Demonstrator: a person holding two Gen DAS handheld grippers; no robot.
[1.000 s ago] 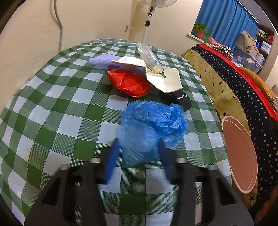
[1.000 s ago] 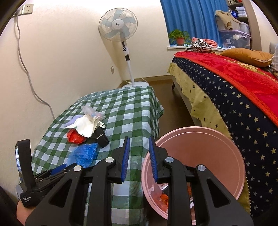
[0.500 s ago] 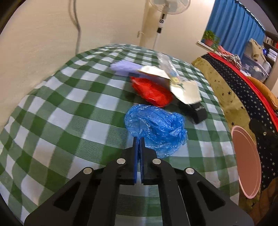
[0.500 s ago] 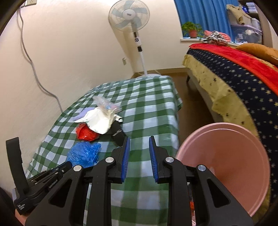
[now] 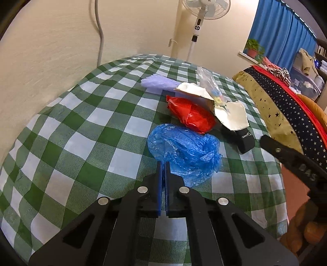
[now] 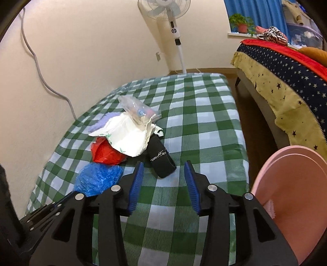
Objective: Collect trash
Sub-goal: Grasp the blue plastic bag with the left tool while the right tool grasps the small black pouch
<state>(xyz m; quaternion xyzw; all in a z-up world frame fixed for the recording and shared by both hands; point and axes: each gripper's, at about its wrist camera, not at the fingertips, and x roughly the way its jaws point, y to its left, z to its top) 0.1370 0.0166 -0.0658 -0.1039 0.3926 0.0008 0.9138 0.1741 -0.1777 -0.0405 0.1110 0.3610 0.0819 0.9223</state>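
Trash lies on the green checked table [image 5: 85, 143]: a crumpled blue plastic bag [image 5: 186, 151], a red bag [image 5: 190, 114], torn white paper [image 5: 231, 114], a clear bag [image 5: 208, 81], a purple piece [image 5: 159, 82] and a black box [image 5: 245, 139]. My left gripper [image 5: 163, 165] is shut, its tips at the blue bag's near edge; whether it pinches the plastic I cannot tell. My right gripper [image 6: 163, 169] is open just before the black box [image 6: 161, 161]. The blue bag [image 6: 98, 178] lies left of it. The pink bin [image 6: 294, 200] stands at the right.
A bed with a starred cover [image 6: 286, 77] stands right of the table, with a strip of floor between. A standing fan [image 6: 169, 18] is behind the table. A grey cable [image 5: 100, 30] hangs on the wall at the left.
My left gripper shut from open around the blue bag and drew back to its near edge. My right gripper swung from over the bin to the table and opened wide.
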